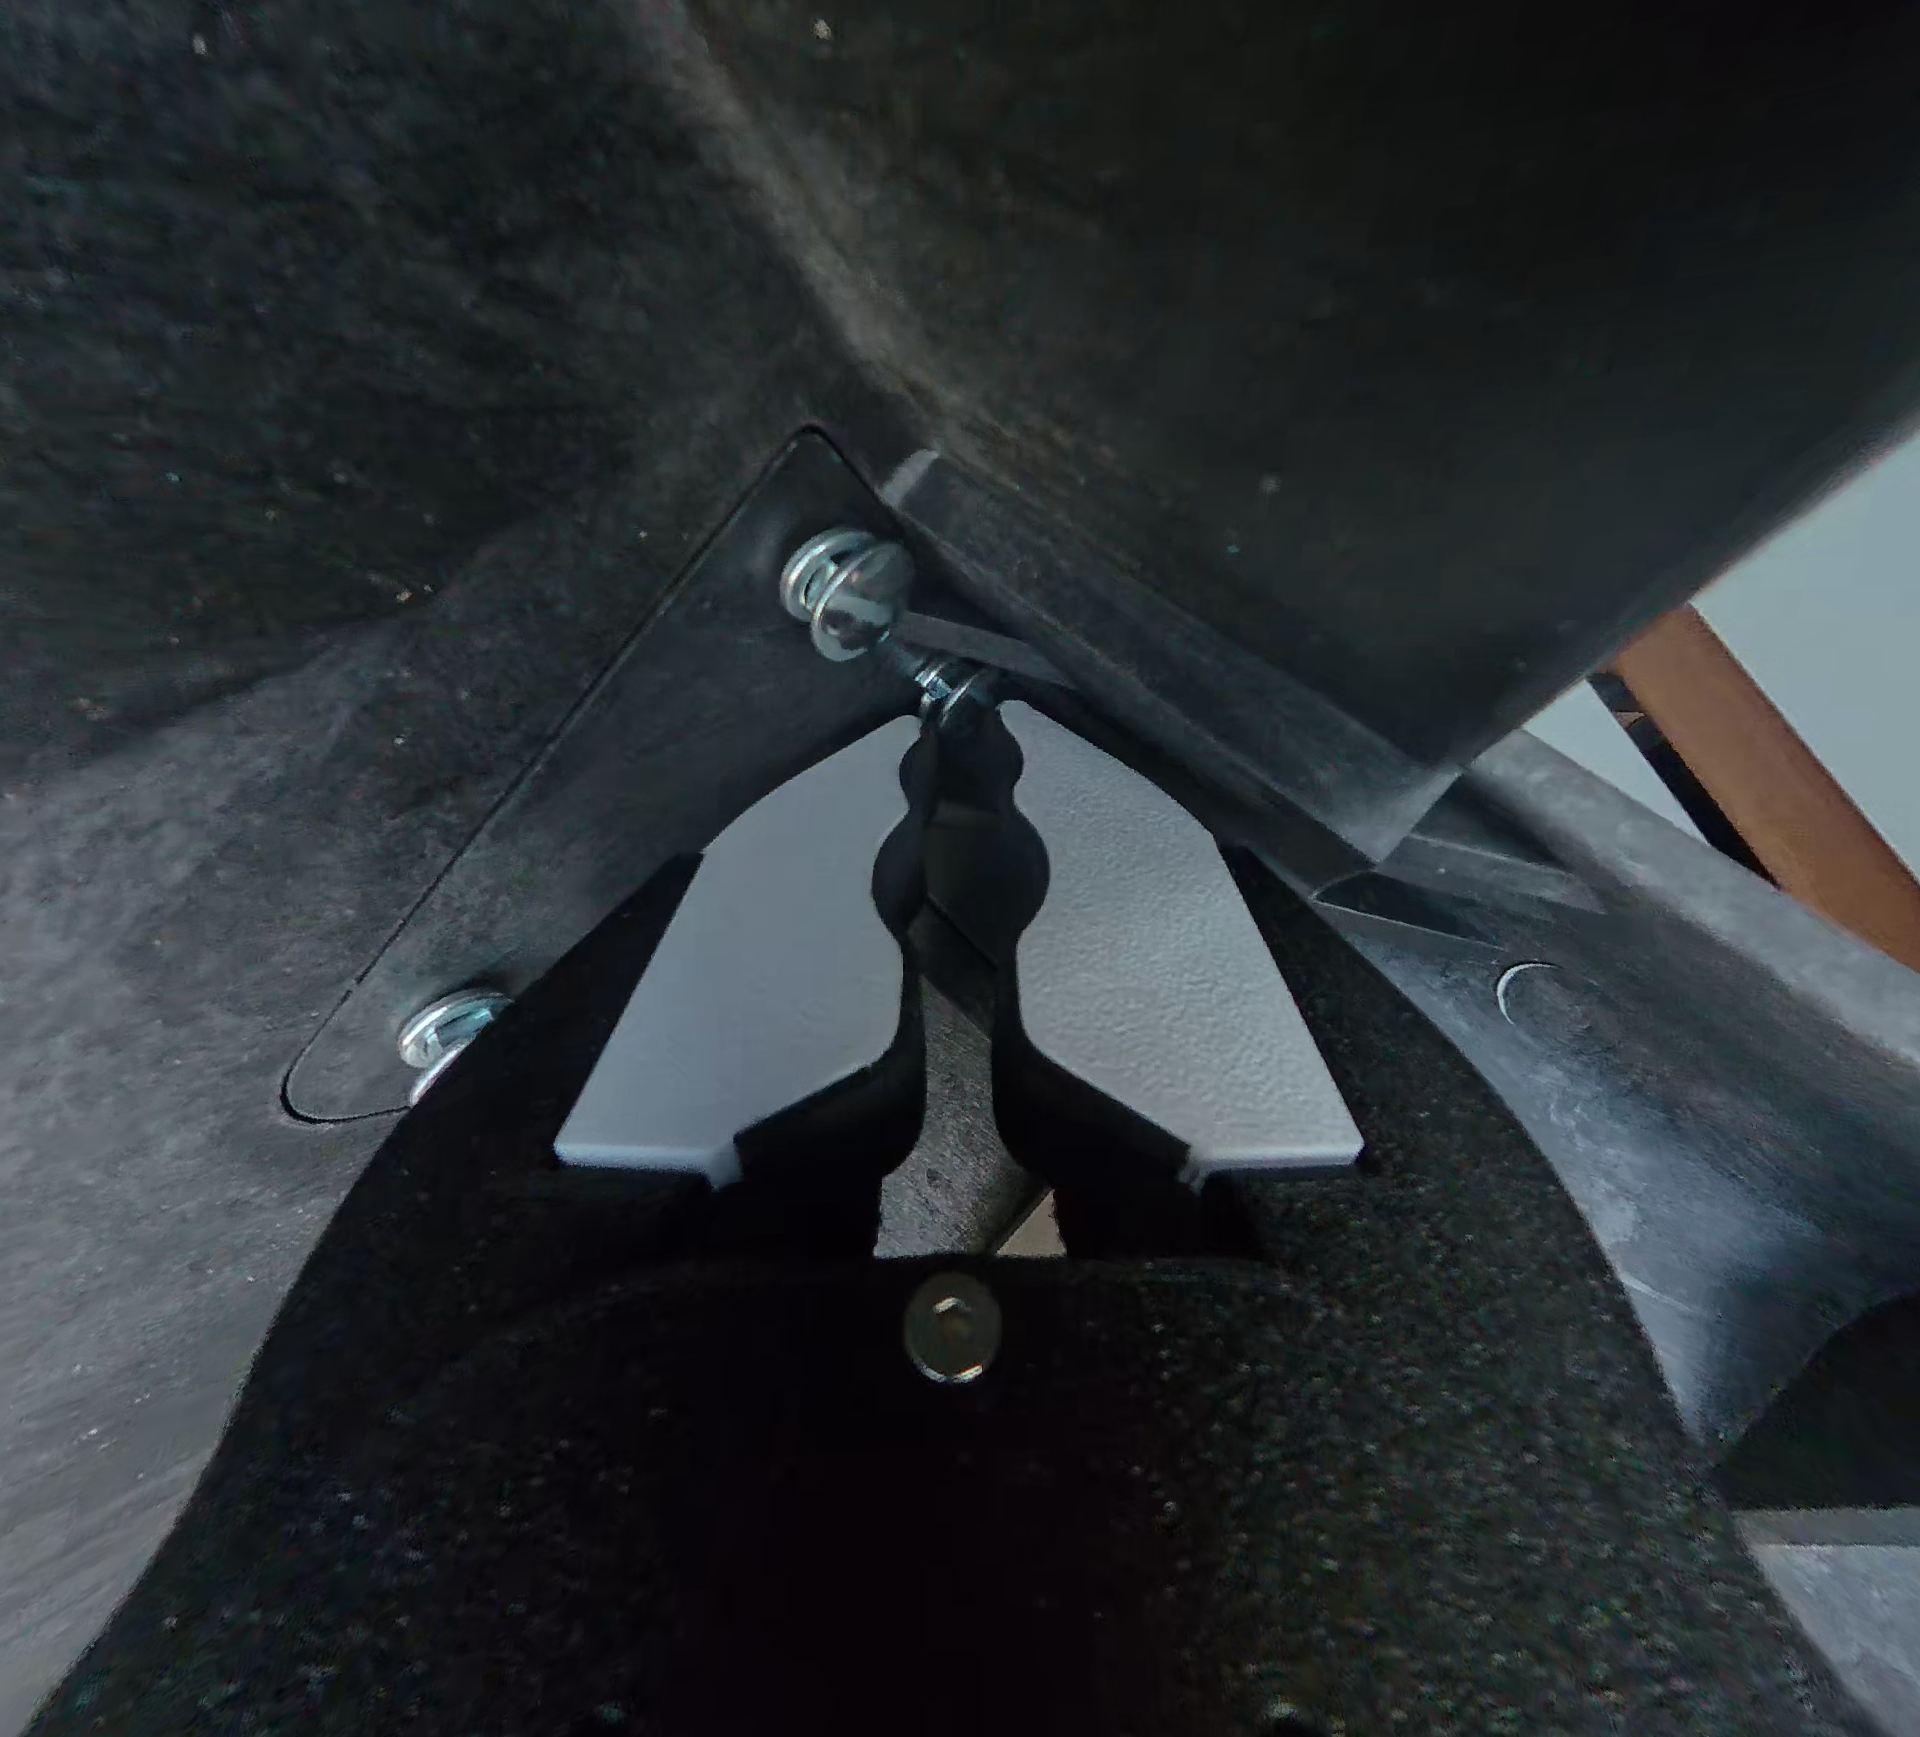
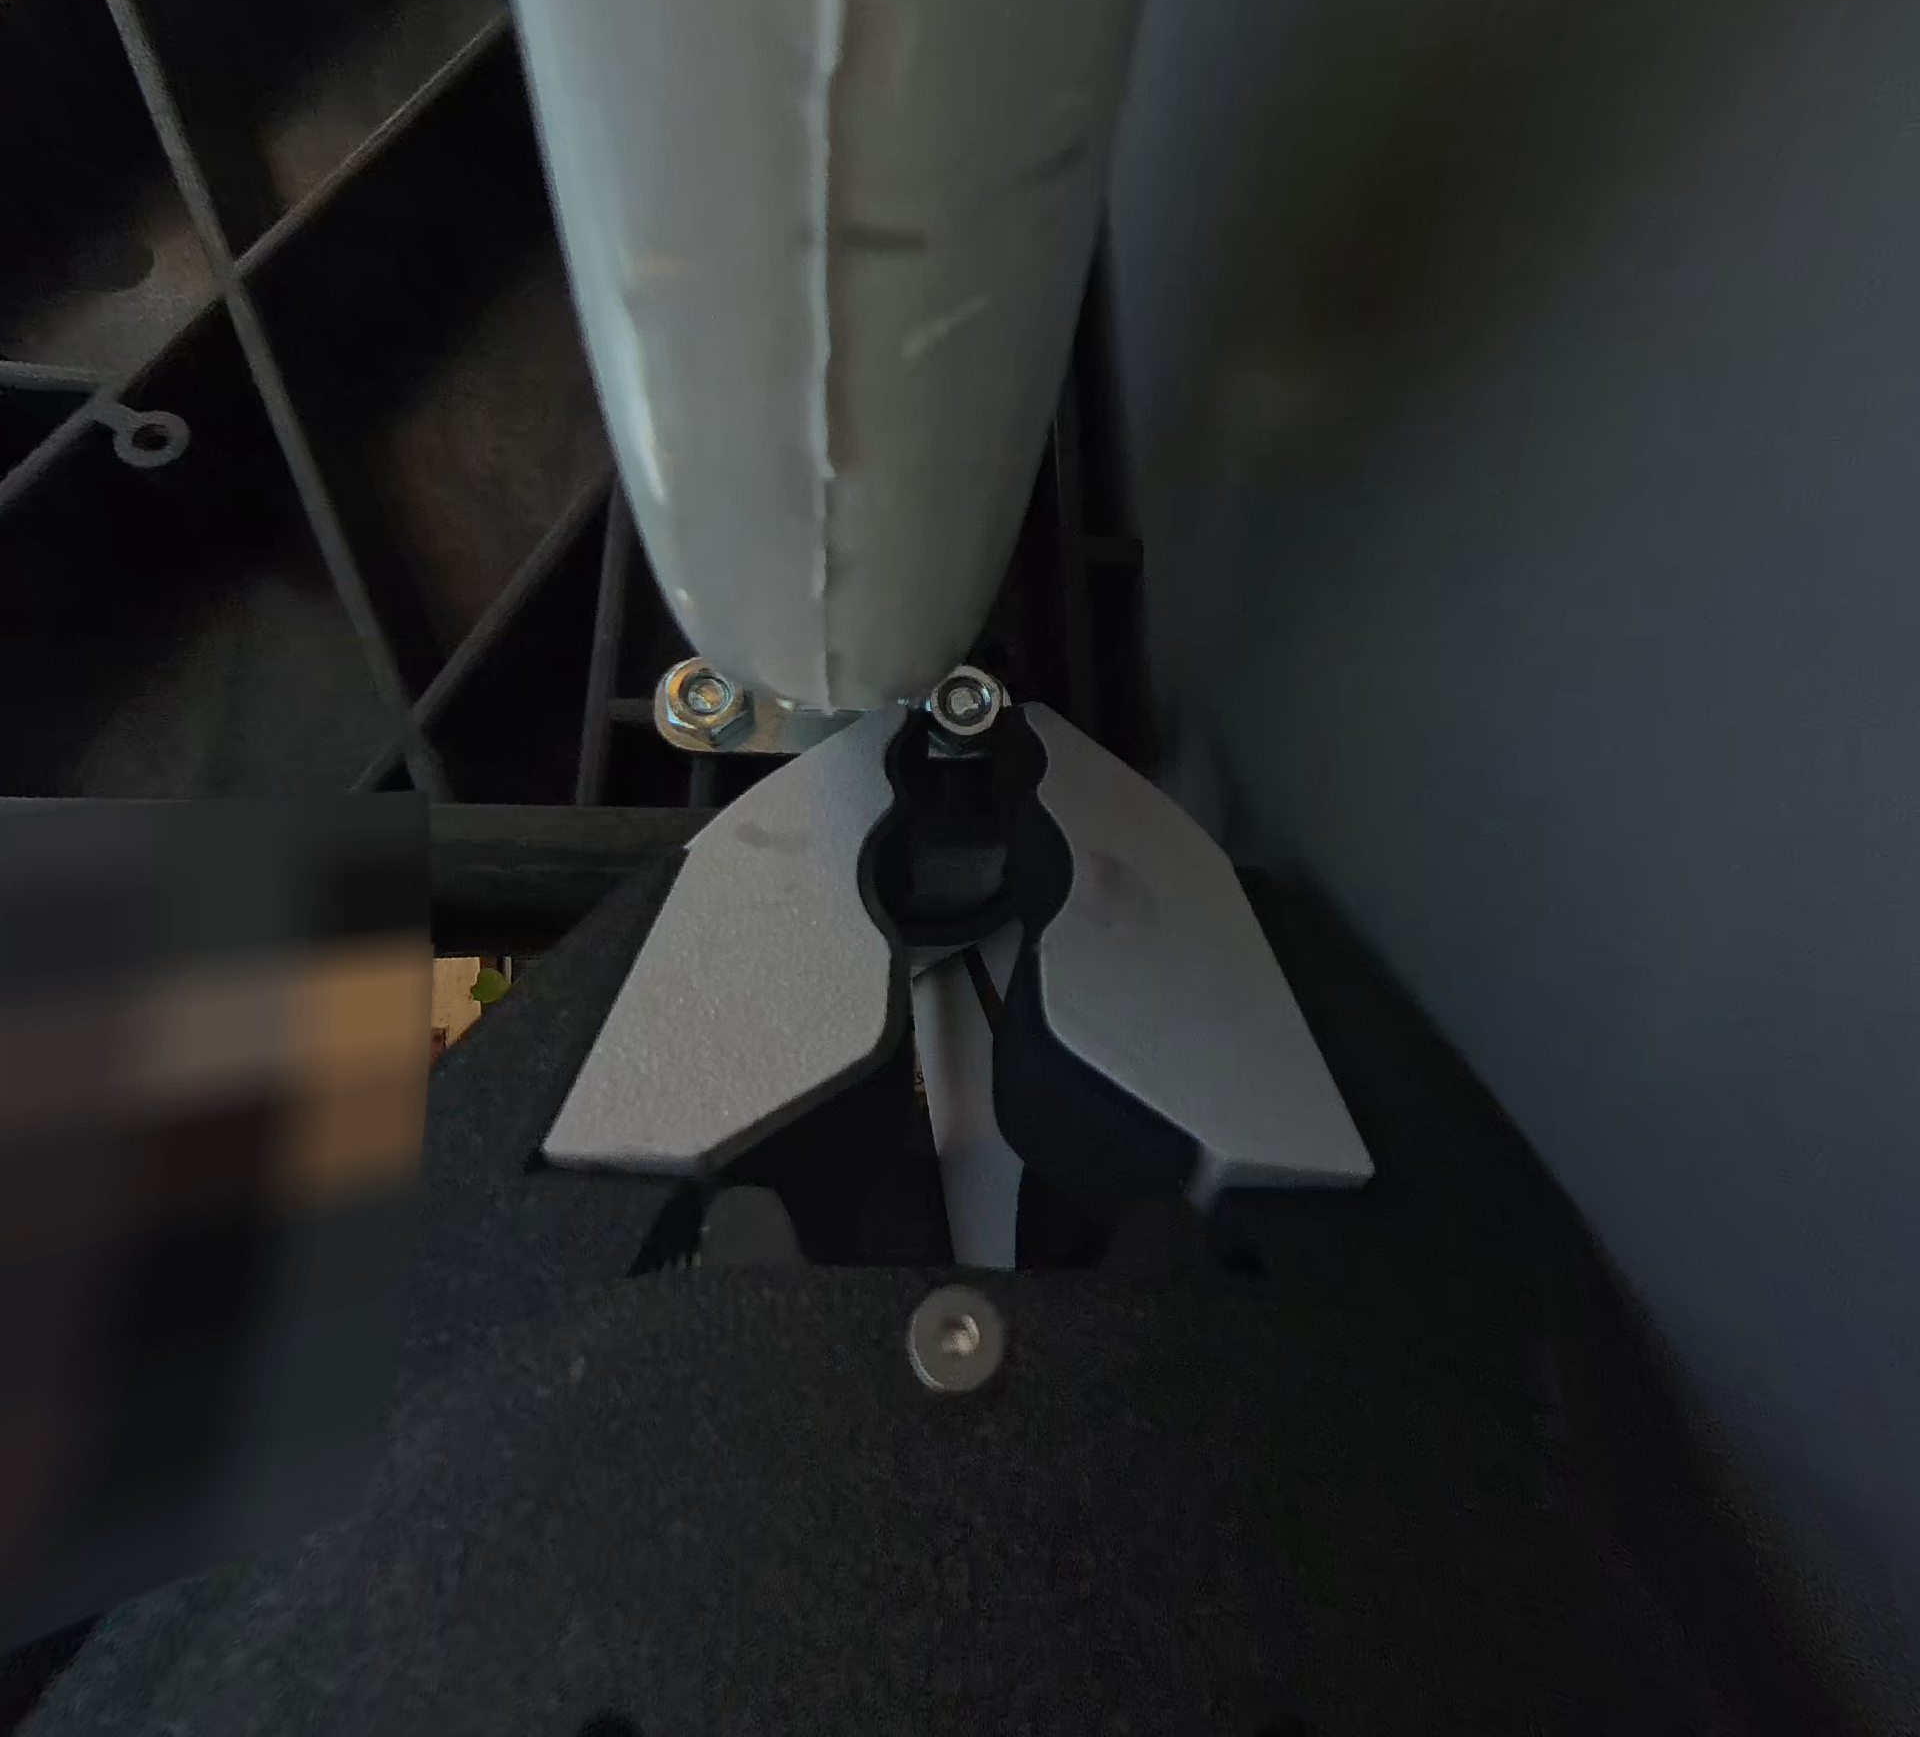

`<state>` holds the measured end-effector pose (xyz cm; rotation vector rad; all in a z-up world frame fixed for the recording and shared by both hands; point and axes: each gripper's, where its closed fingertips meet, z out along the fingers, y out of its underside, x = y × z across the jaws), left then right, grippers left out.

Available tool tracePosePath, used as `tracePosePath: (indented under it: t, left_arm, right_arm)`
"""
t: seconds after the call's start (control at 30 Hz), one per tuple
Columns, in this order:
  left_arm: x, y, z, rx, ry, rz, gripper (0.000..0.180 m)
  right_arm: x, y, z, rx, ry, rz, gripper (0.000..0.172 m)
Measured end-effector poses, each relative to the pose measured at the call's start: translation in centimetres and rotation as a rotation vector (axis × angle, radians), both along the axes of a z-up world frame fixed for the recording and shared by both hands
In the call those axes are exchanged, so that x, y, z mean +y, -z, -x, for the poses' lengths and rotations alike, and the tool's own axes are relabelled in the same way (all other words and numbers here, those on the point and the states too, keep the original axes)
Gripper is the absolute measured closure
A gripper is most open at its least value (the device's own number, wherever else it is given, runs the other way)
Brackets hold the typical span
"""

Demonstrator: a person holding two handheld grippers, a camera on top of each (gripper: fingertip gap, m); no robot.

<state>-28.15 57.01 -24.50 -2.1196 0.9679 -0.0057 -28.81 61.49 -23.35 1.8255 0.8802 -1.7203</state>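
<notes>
Right nut [image 2: 968, 702]: silver, on a bolt end at the foot of a pale grey leg [image 2: 831, 233] — the right gripper [image 2: 964, 742] clamped narrowly around it.
Left bolt [image 1: 951, 685]: the left gripper [image 1: 954, 731] pinched its washered head, beside a black bracket [image 1: 644, 752].
Advice: hold both square — no slipping.

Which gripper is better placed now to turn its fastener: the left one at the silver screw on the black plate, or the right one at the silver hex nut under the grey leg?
Probably right: the right gripper faces its silver hex nut end-on, jaws around it. The left gripper meets its silver screw obliquely.
</notes>
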Motion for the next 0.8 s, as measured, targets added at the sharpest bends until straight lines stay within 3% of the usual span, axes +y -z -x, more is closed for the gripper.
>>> tracePosePath:
  t: [0.63, 0.7, 0.73, 0.77, 0.8]
  left_arm:
    - [0.3, 0.0, 0.1, 0.032, -0.023, -0.016, 0.173]
    - [0.2, 0.0, 0.1, 0.032, -0.022, -0.016, 0.173]
    - [0.2, 0.0, 0.1, 0.032, -0.023, -0.016, 0.173]
    - [0.2, -0.1, 0.1, 0.037, -0.024, -0.021, 0.173]
    - [0.2, -0.1, 0.1, 0.041, -0.025, -0.024, 0.173]
  right_arm:
    - [0.5, -0.1, -0.3, 0.027, 0.015, -0.015, 0.165]
    - [0.5, -0.2, -0.4, 0.038, 0.01, -0.001, 0.164]
    - [0.5, -0.5, -0.4, 0.054, 0.007, 0.013, 0.172]
    - [0.2, -2.6, -0.5, 0.164, -0.007, 0.123, 0.172]
    - [0.2, -2.9, -0.5, 0.176, -0.003, 0.166, 0.172]
